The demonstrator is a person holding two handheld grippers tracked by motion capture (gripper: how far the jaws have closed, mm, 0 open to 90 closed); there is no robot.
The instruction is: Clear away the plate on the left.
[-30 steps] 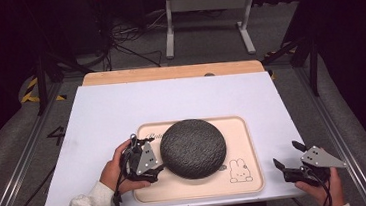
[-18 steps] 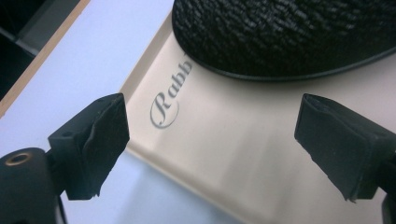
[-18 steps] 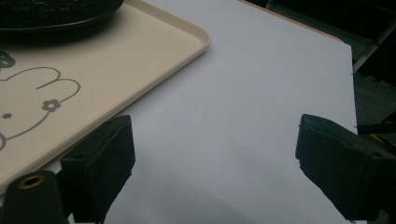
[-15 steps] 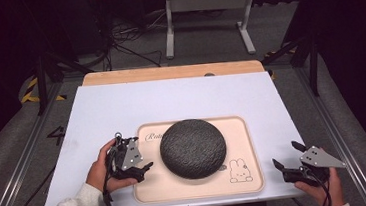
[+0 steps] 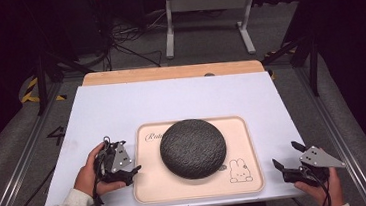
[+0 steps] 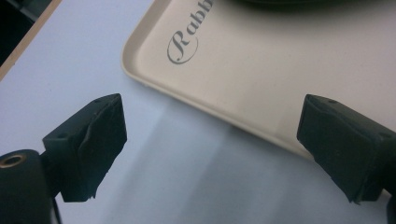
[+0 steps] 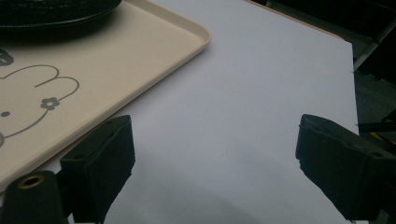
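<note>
Pale lilac-white sheeting covers the counter (image 5: 180, 98) in front of us, with a strip of bare wood along its far edge at twelve o'clock. On it, toward six o'clock, lies a cream plastic tray (image 5: 248, 152) with rounded corners, printed with script lettering near its ten o'clock corner and a small line-drawn rabbit (image 5: 239, 171) near its four o'clock corner. A round dark grey dome with a rough, pebbled surface (image 5: 193, 148) sits on the tray, a little toward twelve o'clock of the tray's middle, its rim just above the rabbit.

We hold the left tongs (image 5: 127, 173) at the tray's nine o'clock side, just beside the rim and over the bare counter. In the left gripper view, the left tongs (image 6: 210, 149) stand wide apart with nothing between the jaws; they have just been opening. The tray's corner and lettering lie just beyond them.

We hold the right tongs (image 5: 286, 156) at four o'clock, near the counter's corner and apart from the tray. In the right gripper view, the right tongs (image 7: 215, 163) are also spread wide and empty, above bare sheeting.
</note>
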